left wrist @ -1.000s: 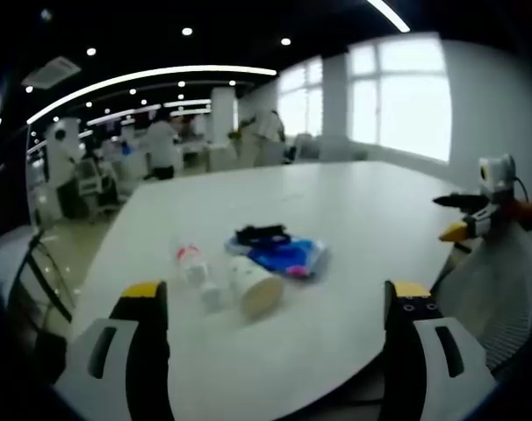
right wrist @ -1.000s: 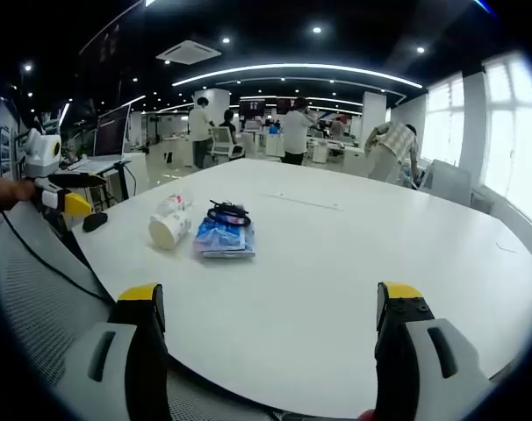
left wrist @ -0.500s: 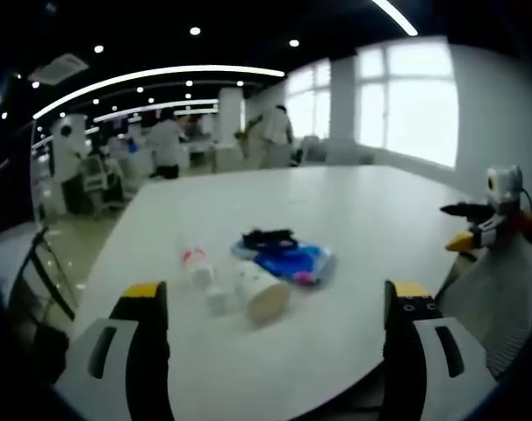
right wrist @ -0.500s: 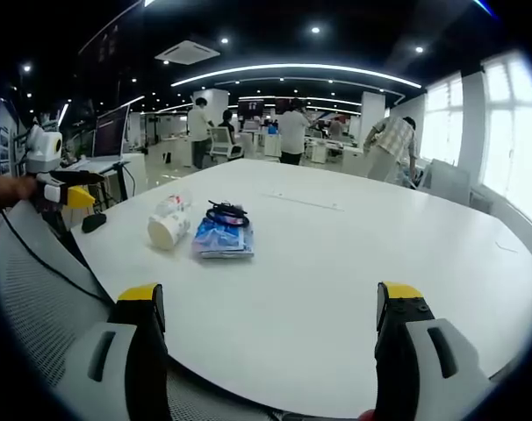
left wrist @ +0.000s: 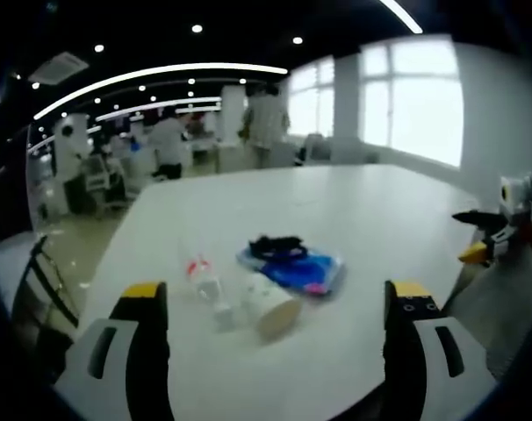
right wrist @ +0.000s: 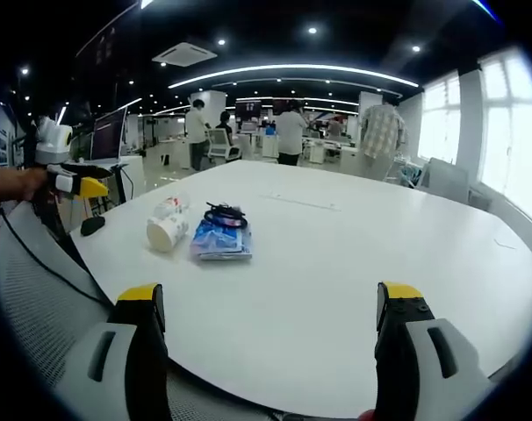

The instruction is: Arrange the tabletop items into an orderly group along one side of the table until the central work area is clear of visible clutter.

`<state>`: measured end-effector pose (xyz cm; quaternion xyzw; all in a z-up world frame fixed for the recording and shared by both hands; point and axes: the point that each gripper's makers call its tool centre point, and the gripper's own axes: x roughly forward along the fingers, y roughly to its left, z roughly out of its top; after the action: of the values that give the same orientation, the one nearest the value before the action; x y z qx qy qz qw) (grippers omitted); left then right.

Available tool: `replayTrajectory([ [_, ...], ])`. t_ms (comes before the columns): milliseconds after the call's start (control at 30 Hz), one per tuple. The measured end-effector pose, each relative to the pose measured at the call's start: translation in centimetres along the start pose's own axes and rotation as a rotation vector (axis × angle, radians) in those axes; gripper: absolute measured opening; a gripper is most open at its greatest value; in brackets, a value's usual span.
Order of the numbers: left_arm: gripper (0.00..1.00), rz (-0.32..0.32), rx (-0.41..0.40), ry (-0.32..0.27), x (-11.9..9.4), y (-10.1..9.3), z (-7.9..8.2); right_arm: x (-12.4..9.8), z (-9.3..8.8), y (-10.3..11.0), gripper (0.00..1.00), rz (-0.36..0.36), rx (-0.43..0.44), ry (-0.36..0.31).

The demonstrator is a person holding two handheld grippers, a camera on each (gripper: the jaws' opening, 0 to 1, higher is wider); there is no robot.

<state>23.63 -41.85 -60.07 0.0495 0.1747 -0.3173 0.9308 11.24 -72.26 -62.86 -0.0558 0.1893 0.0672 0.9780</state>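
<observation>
A cluster lies on the white table (left wrist: 363,202): a small clear bottle with a red label (left wrist: 203,279), a white paper cup on its side (left wrist: 270,305), a blue packet (left wrist: 297,270) and a black coiled cable (left wrist: 277,246) touching the packet's far end. My left gripper (left wrist: 278,294) is open, held back from the cluster near the table edge, nothing between its jaws. In the right gripper view the cup (right wrist: 165,232), bottle (right wrist: 171,207), packet (right wrist: 219,239) and cable (right wrist: 226,213) sit at the left of the table (right wrist: 354,254). My right gripper (right wrist: 270,294) is open, well short of them.
The right gripper (left wrist: 492,239) hangs beyond the table's right edge; the left gripper (right wrist: 71,182), in a hand, hovers left of the table. A mesh chair back (right wrist: 38,298) and a small black object (right wrist: 93,224) are at the left. People stand among desks far behind.
The left gripper view has drifted, so the cluster sits slightly lower and further right. In the right gripper view the left gripper has risen a little. People in the background have walked.
</observation>
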Motion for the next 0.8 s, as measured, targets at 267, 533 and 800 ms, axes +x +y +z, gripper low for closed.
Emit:
replayTrajectory([
  [267, 1.0, 0.014, -0.022, 0.013, 1.7, 1.2, -0.1, 0.0, 0.0, 0.0, 1.0, 0.001, 0.003, 0.0],
  [533, 1.0, 0.029, -0.033, 0.044, 3.3, 2.3, -0.4, 0.0, 0.0, 0.0, 1.0, 0.003, 0.002, 0.002],
  [800, 0.99, 0.036, -0.034, 0.075, 5.2, 3.3, -1.1, 0.0, 0.0, 0.0, 1.0, 0.001, 0.005, 0.002],
])
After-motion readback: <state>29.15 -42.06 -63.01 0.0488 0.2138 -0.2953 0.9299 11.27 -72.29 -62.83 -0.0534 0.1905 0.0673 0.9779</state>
